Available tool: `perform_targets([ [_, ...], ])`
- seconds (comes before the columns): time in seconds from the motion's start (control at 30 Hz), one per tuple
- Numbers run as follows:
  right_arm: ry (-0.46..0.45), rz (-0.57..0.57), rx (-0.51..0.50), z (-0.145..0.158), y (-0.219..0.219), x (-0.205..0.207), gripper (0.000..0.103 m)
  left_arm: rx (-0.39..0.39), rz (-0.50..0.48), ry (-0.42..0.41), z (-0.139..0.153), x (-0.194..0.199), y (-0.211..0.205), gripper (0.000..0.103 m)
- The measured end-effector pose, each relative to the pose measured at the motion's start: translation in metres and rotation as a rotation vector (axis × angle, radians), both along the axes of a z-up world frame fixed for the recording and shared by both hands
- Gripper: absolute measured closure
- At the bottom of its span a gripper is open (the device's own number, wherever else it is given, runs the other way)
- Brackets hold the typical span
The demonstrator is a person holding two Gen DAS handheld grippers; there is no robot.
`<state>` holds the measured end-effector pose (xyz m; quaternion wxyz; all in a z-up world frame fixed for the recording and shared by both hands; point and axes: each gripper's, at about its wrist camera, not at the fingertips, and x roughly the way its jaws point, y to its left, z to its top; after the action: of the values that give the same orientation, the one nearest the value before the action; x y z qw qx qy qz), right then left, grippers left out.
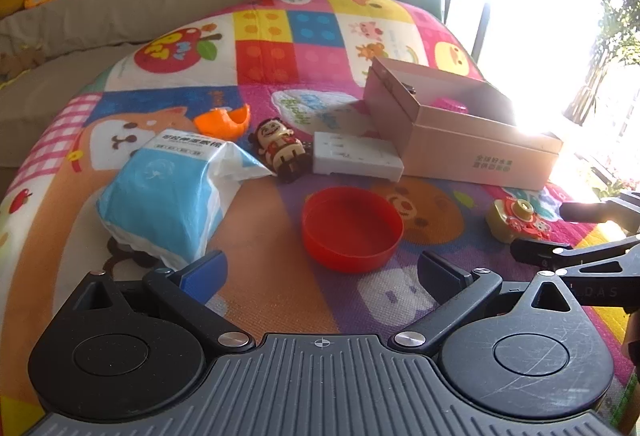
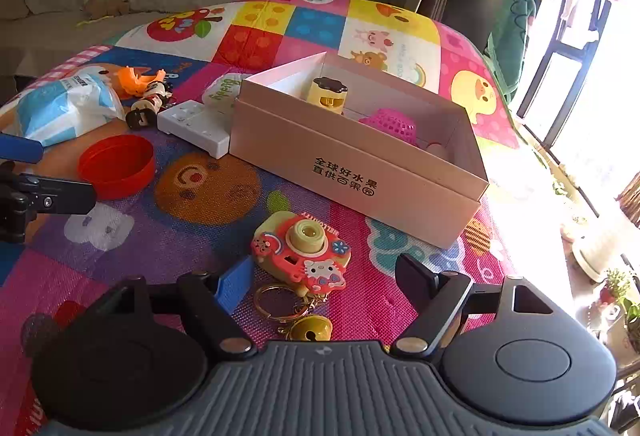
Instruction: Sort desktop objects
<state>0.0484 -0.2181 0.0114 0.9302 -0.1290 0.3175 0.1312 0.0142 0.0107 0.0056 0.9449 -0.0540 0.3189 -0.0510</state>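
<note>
Right tongs (image 2: 324, 274) closest to the lens: spread wide, blue pad to one side, black pad to the other, pressing on nothing. Straddling the toy camera (image 2: 302, 256), which lies lens-up on the play mat (image 2: 192, 236), clear of both pads as far as can be judged. Trailing back toward the wrist, a keyring (image 2: 276, 302) and a gold bell (image 2: 310, 330) (loose ends, likely to swing or snag on a lift). Probably framed this way so that a squeeze across the toy's body takes it squarely.

Just beyond, cardboard box (image 2: 360, 171), open-topped and evidently the sorting bin. Already holds a yellow toy (image 2: 328, 93) and a pink mesh piece (image 2: 394, 123). Near enough for a short carry.

Against or just beside the box's left end, white power strip (image 2: 192, 127). Further left, red lid (image 2: 116, 165) with its hollow side up, doll figure (image 2: 150, 103) lying down, orange plastic piece (image 2: 136, 79) and blue-and-white soft pack (image 2: 60, 107). All loose on the mat, none yet sorted.

Left tongs (image 1: 322, 268) likewise wide and empty, low over the mat just short of the red lid. Seemingly lined up on it as a later pick, and kept well apart from the right tongs to avoid crossing.
</note>
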Motion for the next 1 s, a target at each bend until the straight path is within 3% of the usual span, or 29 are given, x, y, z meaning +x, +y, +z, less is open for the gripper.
perform_targets([
  [0.2, 0.115, -0.061, 0.150, -0.004, 0.004, 0.017, 0.020, -0.003, 0.002, 0.003, -0.001, 0.001, 0.001, 0.000],
  [0.3, 0.110, -0.083, 0.142, -0.008, 0.017, 0.021, 0.019, -0.008, 0.001, 0.006, -0.001, 0.001, 0.001, 0.000],
  [0.57, 0.086, 0.043, 0.127, -0.010, 0.030, 0.031, 0.024, -0.028, 0.003, 0.014, -0.002, 0.001, 0.003, 0.000],
  [0.63, 0.082, 0.055, 0.122, -0.009, 0.029, 0.029, 0.031, -0.021, 0.007, 0.016, -0.001, 0.001, 0.002, 0.000],
  [0.7, 0.080, 0.069, 0.121, -0.007, 0.028, 0.024, 0.045, 0.018, 0.010, 0.014, 0.000, 0.001, -0.004, 0.000],
  [0.87, 0.070, 0.056, 0.117, -0.006, 0.016, 0.005, 0.045, 0.157, -0.096, -0.040, 0.013, 0.009, -0.039, 0.000],
  [1.0, 0.061, 0.028, 0.108, -0.005, 0.004, -0.008, 0.045, 0.193, -0.053, 0.016, 0.009, 0.038, -0.048, 0.000],
])
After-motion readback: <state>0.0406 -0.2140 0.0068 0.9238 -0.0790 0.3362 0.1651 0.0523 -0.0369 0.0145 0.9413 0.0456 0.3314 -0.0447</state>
